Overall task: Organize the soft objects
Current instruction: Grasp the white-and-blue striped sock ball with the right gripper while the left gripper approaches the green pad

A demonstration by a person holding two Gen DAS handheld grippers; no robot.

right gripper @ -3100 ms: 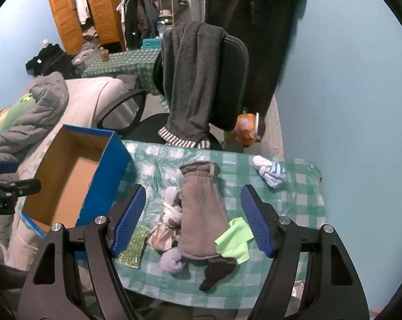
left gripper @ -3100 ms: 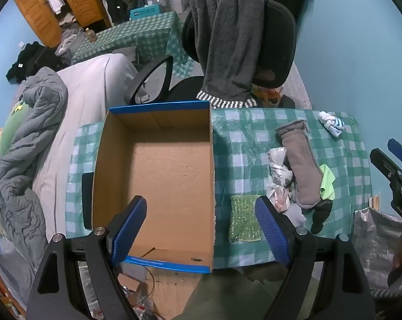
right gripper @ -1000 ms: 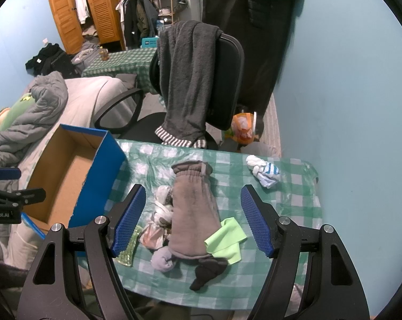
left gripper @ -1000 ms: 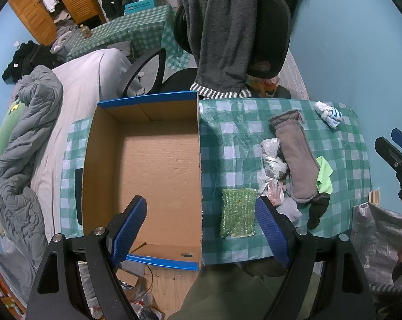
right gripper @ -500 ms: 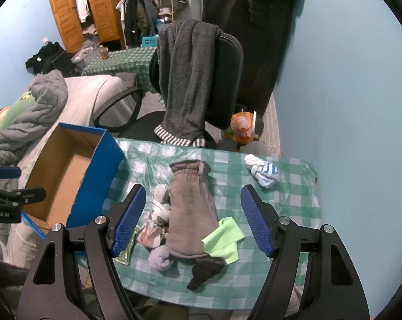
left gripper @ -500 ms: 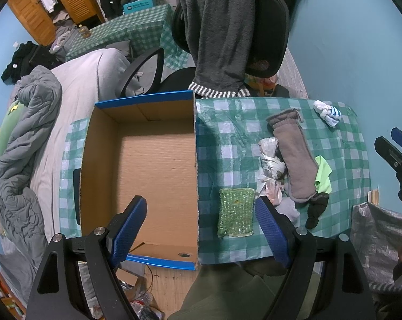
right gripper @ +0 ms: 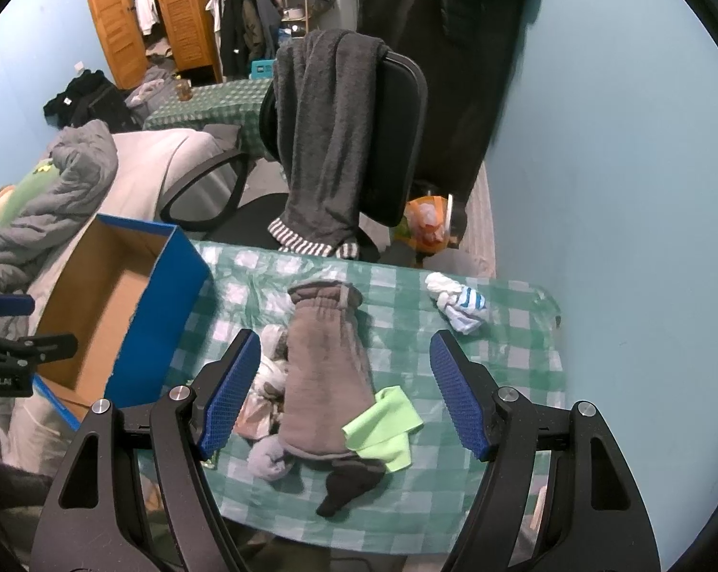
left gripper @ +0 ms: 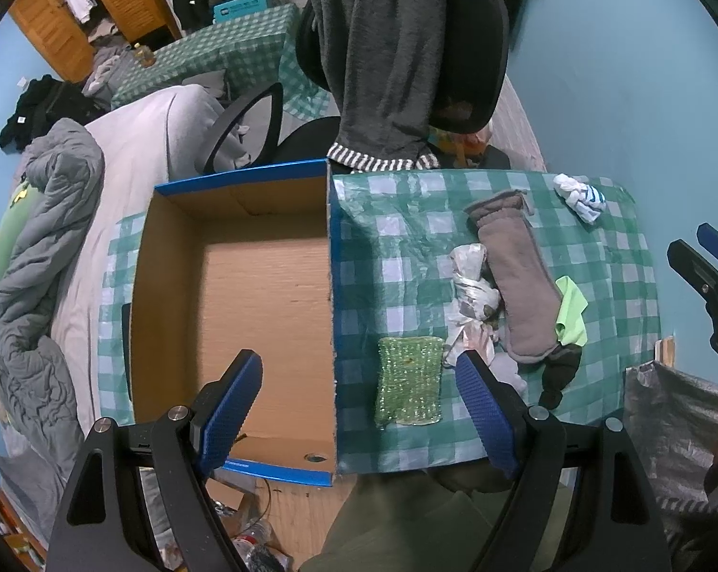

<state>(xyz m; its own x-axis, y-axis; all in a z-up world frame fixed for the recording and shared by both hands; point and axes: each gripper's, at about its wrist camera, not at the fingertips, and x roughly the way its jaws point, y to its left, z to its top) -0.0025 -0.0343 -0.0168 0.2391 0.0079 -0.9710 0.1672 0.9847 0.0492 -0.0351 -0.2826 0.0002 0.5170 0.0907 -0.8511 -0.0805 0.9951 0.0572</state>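
While both jaws gape wide, empty, above table (left gripper: pixel 397 238): socks heaped beside grey mitt (right gripper: pixel 328 372), box (left gripper: pixel 263 314) empty at left. Risk: snagging several pieces at once, dragging lime cloth (right gripper: pixel 385 422) off edge.

I see an office chair (right gripper: pixel 397 143) behind the table, a grey towel (right gripper: pixel 330 143) draped over its back. Wooden wardrobe (right gripper: pixel 168 9) far left; grey duvet (left gripper: pixel 35 248) bunched on bed.

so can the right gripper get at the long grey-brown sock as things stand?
Probably yes: the right gripper hovers with jaws open straight over the long grey-brown sock, which lies on top of the pile, nothing covering it.
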